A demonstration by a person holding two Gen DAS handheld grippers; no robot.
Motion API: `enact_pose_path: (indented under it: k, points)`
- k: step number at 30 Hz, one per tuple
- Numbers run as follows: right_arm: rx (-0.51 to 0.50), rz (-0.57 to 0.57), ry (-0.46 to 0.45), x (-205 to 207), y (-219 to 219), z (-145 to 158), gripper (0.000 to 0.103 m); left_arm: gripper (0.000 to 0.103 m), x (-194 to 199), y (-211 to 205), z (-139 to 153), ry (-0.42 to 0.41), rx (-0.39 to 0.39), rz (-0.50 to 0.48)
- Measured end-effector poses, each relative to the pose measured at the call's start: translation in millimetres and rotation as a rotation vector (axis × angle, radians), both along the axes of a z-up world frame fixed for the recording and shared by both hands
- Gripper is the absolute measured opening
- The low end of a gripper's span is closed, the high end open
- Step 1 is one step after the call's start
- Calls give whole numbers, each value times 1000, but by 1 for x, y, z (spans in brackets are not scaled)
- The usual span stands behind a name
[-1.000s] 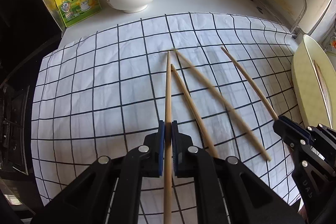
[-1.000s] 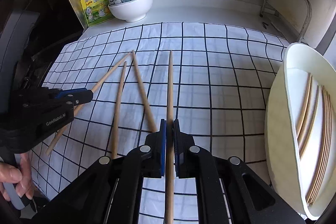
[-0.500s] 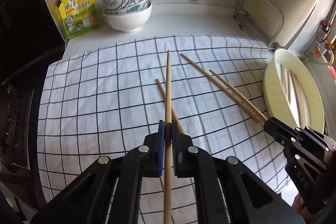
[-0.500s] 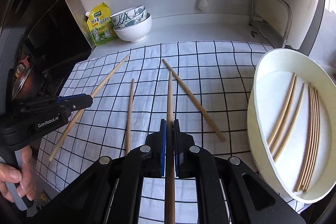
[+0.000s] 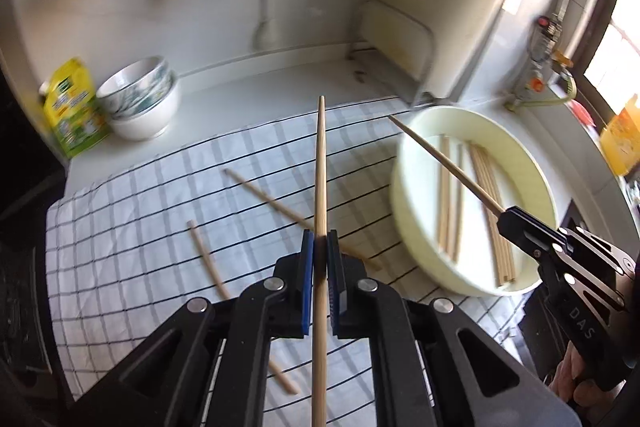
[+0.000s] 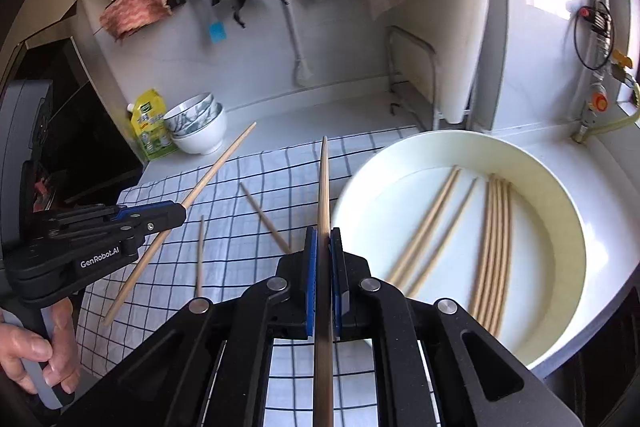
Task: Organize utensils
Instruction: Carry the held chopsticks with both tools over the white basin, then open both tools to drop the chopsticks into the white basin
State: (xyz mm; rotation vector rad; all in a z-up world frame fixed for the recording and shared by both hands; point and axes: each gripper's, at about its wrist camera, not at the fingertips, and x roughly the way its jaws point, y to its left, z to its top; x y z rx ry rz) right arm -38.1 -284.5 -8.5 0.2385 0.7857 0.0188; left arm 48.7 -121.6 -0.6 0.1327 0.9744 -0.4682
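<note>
Both claws had risen off the checked cloth (image 6: 256,223), each clamped on 1 long, pale wooden chopstick: left claw (image 5: 320,259), right claw (image 6: 324,259) beside the white oval dish (image 6: 560,211). Sticks looked light, stiff, slippery; mid-shaft grips suited. Legible: "GenRobot.AI", "DAS".

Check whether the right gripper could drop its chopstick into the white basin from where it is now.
Probably yes. The right gripper, shut on its chopstick, hangs beside the open white basin; nothing stands between, and bare floor remains beside the chopsticks inside.
</note>
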Motion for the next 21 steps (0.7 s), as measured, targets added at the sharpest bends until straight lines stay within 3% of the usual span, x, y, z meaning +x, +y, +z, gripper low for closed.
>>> enact_pose_path:
  k: [11,21]
  points:
    - [4,-211,44,-21,-103,-24,6,7,-1,-143,-15,26,0,-252]
    - [40,-286,101,-7,-150,-56,6,7,16,-212,-52,90,66,-325]
